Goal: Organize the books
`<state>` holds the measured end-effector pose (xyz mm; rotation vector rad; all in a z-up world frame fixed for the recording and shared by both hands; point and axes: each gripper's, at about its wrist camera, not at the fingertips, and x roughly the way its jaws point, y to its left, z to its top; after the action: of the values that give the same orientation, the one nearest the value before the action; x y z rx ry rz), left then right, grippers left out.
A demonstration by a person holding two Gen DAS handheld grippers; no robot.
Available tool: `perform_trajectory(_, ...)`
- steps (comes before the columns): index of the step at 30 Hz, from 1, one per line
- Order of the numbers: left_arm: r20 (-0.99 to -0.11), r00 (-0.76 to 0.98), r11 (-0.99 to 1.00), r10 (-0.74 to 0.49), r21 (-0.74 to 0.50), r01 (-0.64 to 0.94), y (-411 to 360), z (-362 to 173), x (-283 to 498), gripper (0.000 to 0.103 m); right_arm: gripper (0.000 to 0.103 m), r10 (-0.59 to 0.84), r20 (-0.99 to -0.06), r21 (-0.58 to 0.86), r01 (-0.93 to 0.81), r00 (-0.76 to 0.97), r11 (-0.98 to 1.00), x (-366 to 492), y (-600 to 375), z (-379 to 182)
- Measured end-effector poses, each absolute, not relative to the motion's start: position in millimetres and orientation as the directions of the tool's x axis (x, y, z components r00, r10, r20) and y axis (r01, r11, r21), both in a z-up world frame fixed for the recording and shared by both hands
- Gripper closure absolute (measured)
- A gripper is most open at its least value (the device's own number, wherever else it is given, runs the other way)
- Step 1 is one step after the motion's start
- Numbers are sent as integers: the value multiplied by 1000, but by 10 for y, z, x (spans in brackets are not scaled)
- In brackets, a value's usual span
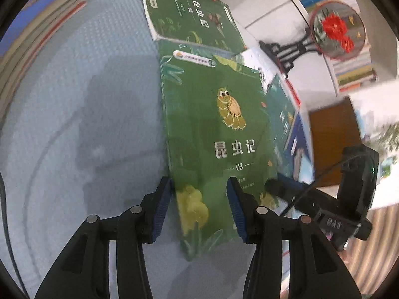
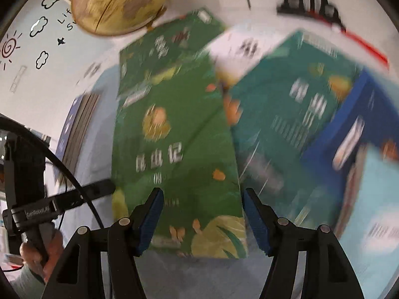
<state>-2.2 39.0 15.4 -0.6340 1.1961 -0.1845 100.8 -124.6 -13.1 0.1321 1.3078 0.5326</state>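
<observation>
A green book numbered 03 with a yellow insect on its cover [image 1: 219, 149] lies on the light blue cloth, overlapping other books. My left gripper [image 1: 199, 206] is open, its fingers straddling the book's left edge near the bottom. In the right wrist view the same green book [image 2: 174, 154] lies between the open fingers of my right gripper [image 2: 203, 219], blurred by motion. A second green book [image 1: 192, 15] lies beyond it. A teal book [image 2: 286, 124] and a blue book [image 2: 354, 124] lie to the right. The right gripper also shows in the left wrist view [image 1: 324, 204].
A stack of books [image 1: 37, 44] lies at the far left on the cloth [image 1: 87, 124]. A yellow globe [image 2: 119, 2] stands at the back. A round red-flower ornament on a black stand [image 1: 331, 30] is at the back right, near white shelves of books.
</observation>
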Motion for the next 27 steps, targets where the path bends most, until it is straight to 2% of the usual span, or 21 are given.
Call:
perform_trajectory(4, -833, 361, 851, -419, -499, -163, 381, 174, -281, 58, 38, 439, -882, 378, -300, 172, 876, 614, -1164, -145)
perform_trajectory(9, -859, 305, 884, -411, -457, -96, 410, 187, -719, 58, 38, 493, -857, 459, -215, 147, 862, 70, -1195, -182)
perform_trajectory(17, -881, 208, 904, -426, -424, 56, 490, 145, -1564, 58, 38, 483, -861, 476, -81, 162, 876, -994, -1040, -293)
perform_trajectory(20, -871, 209, 895, -444, -443, 57, 570, 126, -1772, 46, 38, 443, -873, 442, -54, 205, 896, -1164, -994, -247)
perform_trajectory(21, -860, 206, 883, -467, -465, 63, 584, 124, -1833, 34, 38, 420, -878, 422, -43, 230, 906, -1194, -991, -219)
perform_trajectory(22, -858, 205, 881, -472, -468, 70, 575, 123, -1862, 27, 38, 393, -884, 398, -31, 254, 917, -1231, -983, -198)
perform_trajectory(27, -861, 273, 903, -428, -416, 105, 493, 120, -1990, 28, 38, 305, -897, 318, -12, 320, 948, -1410, -875, -238)
